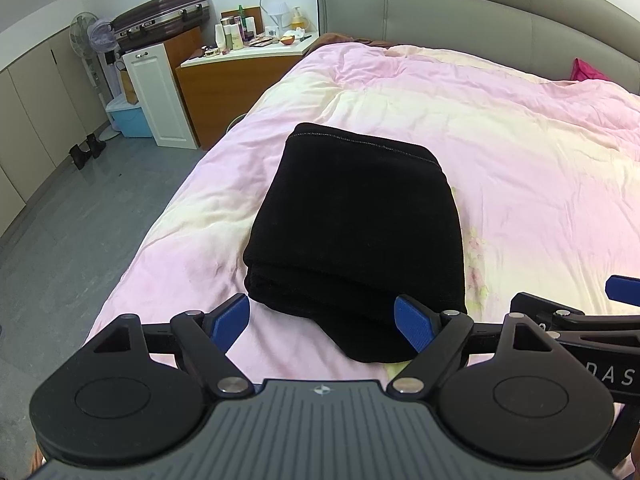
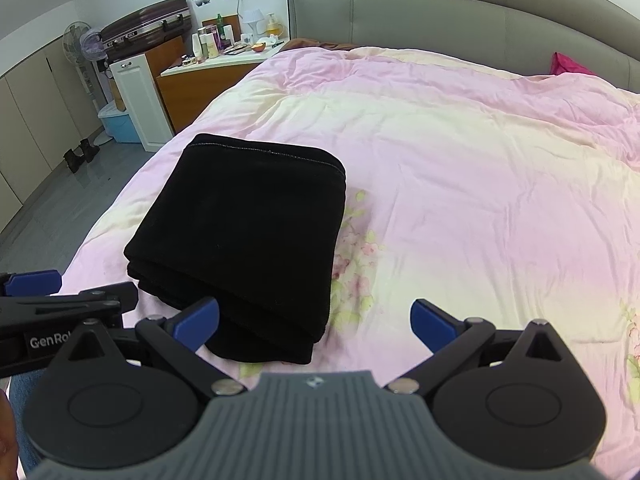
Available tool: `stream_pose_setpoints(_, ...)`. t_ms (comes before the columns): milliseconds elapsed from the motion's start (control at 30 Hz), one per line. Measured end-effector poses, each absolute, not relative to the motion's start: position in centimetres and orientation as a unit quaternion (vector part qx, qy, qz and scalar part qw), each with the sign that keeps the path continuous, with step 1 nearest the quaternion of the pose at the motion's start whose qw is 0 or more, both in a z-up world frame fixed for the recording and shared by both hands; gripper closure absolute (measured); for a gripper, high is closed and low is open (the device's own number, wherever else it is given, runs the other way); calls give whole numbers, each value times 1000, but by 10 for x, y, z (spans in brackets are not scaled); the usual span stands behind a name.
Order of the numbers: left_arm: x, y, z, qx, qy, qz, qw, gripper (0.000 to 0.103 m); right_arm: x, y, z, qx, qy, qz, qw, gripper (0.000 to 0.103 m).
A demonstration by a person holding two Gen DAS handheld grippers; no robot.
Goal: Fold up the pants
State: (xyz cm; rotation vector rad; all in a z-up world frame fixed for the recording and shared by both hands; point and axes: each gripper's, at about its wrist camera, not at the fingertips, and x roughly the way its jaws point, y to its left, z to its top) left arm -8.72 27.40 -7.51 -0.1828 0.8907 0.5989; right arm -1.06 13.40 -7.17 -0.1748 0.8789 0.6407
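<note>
The left tongs [image 1: 322, 322] hang low over the near edge of the bed [image 1: 500, 152], level and pointing toward the headboard [image 1: 460, 4], their blue pads spread wide with nothing between them. The right tongs [image 2: 316, 322] sit just beside them at the same height, equally wide apart and empty (each pair shows at the edge of the other's view). The black pants [image 1: 356, 216] lie folded into a thick, neat rectangle on the pink and cream quilt [image 2: 460, 168], near the bed's left side, with the stacked fold edges facing the tongs; their near corner lies below the left tongs' right pad, though whether they touch cannot be told. Beyond the bed stand a wooden nightstand [image 1: 224, 76] crowded with bottles, a dark suitcase [image 1: 160, 16] on top of a cabinet, a standing fan [image 1: 86, 38], a blue storage bin [image 1: 128, 120] and a pair of dark boots [image 1: 86, 150] on the grey floor [image 1: 80, 220]
</note>
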Motion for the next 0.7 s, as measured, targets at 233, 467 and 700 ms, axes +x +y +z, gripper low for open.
stream_pose_setpoints(233,-87,273,-74,-84,423,285,856,7,-12,132,-69,-83,420,303,852,5)
stream_pose_setpoints(467,-89,272,-74,-83,422,285,856,7,-13,129,-68,-81,418,302,853,5)
stream_pose_setpoints(700,-88,272,-74,-83,422,284,857,7,-13,127,-68,-80,418,302,853,5)
